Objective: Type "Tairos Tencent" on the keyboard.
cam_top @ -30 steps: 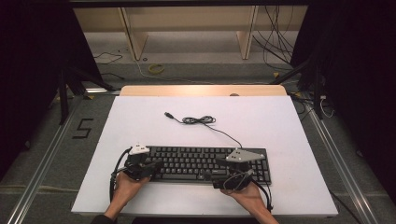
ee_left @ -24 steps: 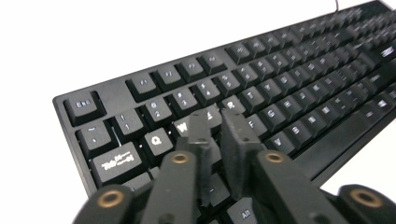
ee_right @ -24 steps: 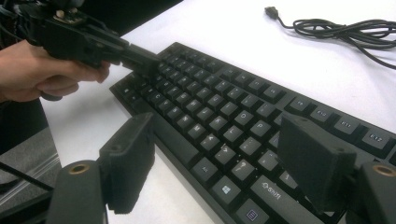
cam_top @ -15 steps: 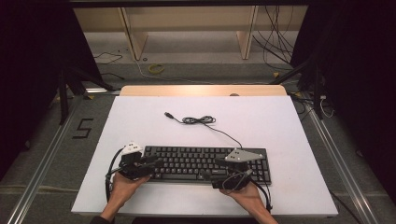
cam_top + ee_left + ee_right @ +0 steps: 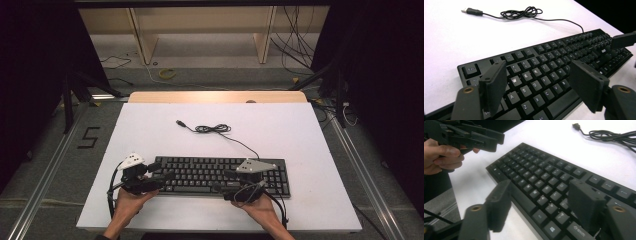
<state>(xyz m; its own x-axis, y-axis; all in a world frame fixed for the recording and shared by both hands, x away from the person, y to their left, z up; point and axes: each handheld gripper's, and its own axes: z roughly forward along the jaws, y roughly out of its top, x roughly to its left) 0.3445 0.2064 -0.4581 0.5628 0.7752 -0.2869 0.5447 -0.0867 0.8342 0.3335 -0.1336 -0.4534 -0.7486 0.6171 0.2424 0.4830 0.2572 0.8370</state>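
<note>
Lying flat on white table (image 5: pixel 150 125), near front edge: black keyboard (image 5: pixel 210 172), cable (image 5: pixel 215 129) coiled behind it, well apart from both hands.

- Left hand-held gripper (image 5: pixel 160 172) over keyboard's left end, jaws just been opening, now spread, nothing between. Risk: pads clip keycaps, shove keyboard askew.
- Right hand-held gripper (image 5: pixel 225 180) over right half, jaws just been closing, not yet pinching. Risk: uneven lift, keyboard tilts.
- Cable snag if dragged.

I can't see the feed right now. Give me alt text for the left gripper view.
The left gripper hovers with its two black fingers spread apart above the letter keys at the left end of a black computer keyboard; its jaws have just been opening and hold nothing. The keyboard lies on a white table, its thin black USB cable loosely coiled beyond it.
</note>
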